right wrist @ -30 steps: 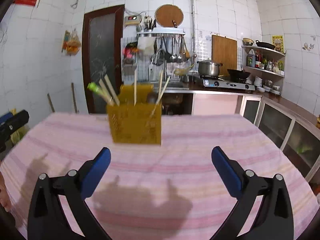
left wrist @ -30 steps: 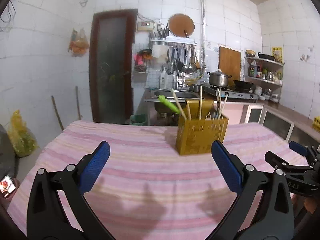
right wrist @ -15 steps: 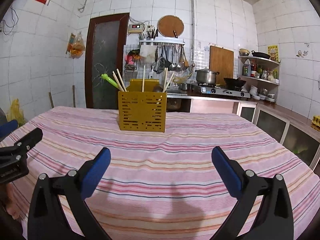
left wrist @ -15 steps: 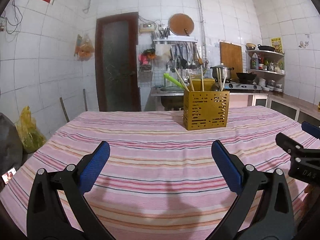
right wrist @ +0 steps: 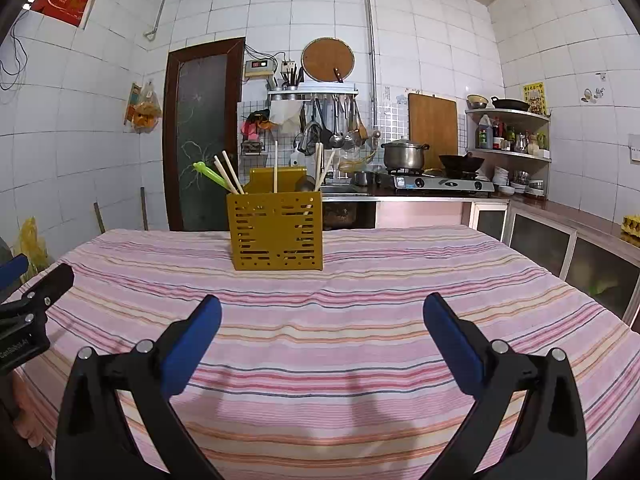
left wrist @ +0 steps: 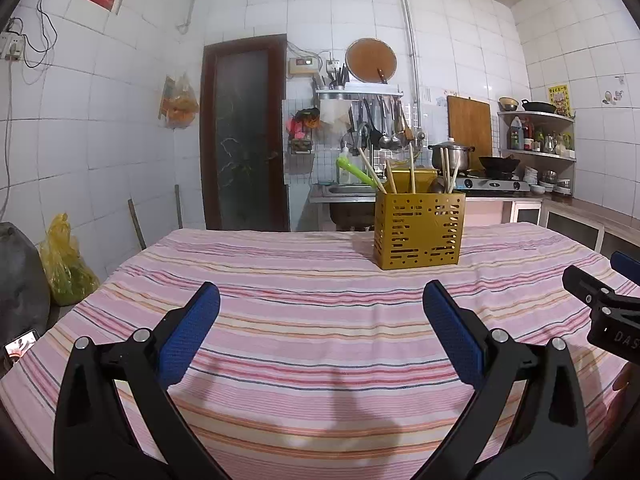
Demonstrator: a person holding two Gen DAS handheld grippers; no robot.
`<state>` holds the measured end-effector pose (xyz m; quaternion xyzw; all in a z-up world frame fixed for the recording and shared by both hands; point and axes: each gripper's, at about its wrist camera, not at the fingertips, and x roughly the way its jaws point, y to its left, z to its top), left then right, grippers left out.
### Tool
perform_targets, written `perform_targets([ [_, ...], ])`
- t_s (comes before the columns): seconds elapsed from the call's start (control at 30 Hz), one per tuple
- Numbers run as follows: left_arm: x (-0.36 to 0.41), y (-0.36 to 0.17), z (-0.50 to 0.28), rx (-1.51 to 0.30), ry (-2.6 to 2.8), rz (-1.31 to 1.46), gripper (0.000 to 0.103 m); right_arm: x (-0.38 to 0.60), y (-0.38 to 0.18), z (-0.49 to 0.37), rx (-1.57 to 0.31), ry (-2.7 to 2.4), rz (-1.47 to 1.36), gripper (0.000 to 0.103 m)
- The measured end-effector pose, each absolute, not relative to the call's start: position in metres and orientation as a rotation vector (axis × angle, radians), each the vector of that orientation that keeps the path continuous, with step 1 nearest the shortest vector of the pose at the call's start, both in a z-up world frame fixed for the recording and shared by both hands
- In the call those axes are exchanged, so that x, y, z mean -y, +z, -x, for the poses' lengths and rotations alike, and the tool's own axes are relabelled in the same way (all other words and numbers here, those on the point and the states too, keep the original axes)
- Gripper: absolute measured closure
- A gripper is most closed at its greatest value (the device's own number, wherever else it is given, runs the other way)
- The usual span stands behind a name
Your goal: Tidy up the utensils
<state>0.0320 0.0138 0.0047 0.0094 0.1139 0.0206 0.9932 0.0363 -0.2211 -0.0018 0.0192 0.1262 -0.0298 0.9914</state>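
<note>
We hold our left tool (left wrist: pixel 320 312) and right tool (right wrist: pixel 322 322) spread apart, empty. At twelve o'clock on the striped counter (right wrist: pixel 360 320) stands one yellow utensil holder (right wrist: pixel 276 230) with six chopsticks (right wrist: pixel 275 160) and one green-handled utensil (right wrist: pixel 210 174).

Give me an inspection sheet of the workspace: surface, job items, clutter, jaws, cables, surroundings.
Surface: striped tablecloth, slightly wrinkled.
Job's things: yellow utensil holder upright at the far middle, holding chopsticks and a green utensil.
Clutter: nothing seen on the cloth.
Grippers: left gripper and right gripper both have jaws open, empty, above the cloth.
Cables: wall wires, far from the table.
Surroundings: door, stove with pot, shelves.
</note>
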Motion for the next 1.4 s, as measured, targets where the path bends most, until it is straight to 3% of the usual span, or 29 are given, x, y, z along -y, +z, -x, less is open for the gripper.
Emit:
perform_targets([
  [1.4, -0.0172, 0.0067, -0.0287, -0.217, 0.04, 0.001, 0.005, 0.2182, -0.0004, -0.0275, -0.221, -0.07, -0.013, 0.004],
])
